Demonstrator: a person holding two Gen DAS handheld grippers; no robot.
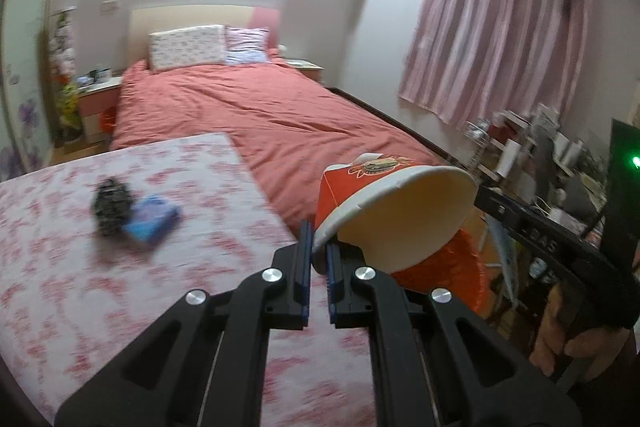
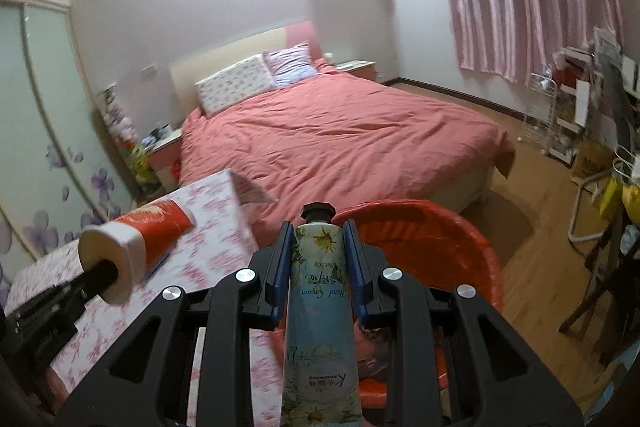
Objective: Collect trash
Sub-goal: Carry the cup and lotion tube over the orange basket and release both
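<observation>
**Over the table edge: both grippers loaded**

Beside the bed (image 1: 256, 115), a table (image 1: 120, 287) with a pink-flowered cloth carries two items near its far side: a dark crumpled object (image 1: 110, 205) touching a blue packet (image 1: 151, 221). Both are blurred; I cannot identify them further.

Left gripper (image 1: 319, 259): clenched on the rim of a red paper cup (image 1: 384, 203). The blue pads pinch the cup's white lip; the cup lies tilted, mouth toward the camera, interior pale and apparently without contents. It hangs past the table's right edge, above an orange-lined bin (image 1: 460, 279) partly hidden behind it.

Right gripper (image 2: 318, 251): grasping a hand-cream tube (image 2: 320, 307). The fingers (image 2: 280, 263) press both sides of the tube just below its black cap, which points forward; the flat tail runs back toward the camera. Printed flowers and lettering are legible on the tube.

Bin (image 2: 440, 255), right wrist view: red-orange liner, open mouth, standing on the wood floor just right of the table, directly beyond the tube. Pink matter lies inside; nature unclear.

Cup (image 2: 132, 247), same view: held out over the table's corner, left of the bin.

A hand (image 1: 560, 343) grips the right tool's handle at the left view's right margin.
</observation>
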